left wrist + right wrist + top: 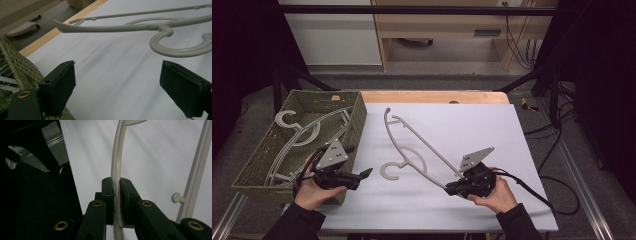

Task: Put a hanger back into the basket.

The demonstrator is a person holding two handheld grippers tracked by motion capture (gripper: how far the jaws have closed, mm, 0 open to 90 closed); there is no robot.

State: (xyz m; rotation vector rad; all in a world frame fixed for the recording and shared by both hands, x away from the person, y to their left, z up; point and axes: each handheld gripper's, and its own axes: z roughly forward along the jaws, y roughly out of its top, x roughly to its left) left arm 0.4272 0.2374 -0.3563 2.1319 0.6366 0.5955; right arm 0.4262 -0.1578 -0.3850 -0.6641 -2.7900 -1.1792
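Note:
A pale grey plastic hanger (pixel 412 145) lies across the middle of the white mat, its hook (pixel 389 171) curling toward the near left. My right gripper (pixel 451 188) is shut on the hanger's near end; the right gripper view has the curved arm (pixel 117 165) pinched between the two black jaws. My left gripper (pixel 364 174) hovers open beside the basket, pointing at the hook. Its two jaws stand wide apart in the left gripper view, with the hanger's hook (pixel 175 50) just beyond them and nothing between them.
A woven olive basket (pixel 357 117) at the left of the table holds more pale hangers (pixel 297 132). The white mat (pixel 472 125) covers a wooden tabletop (pixel 432 96). A black cable (pixel 542 197) trails from the right gripper over the mat's right edge.

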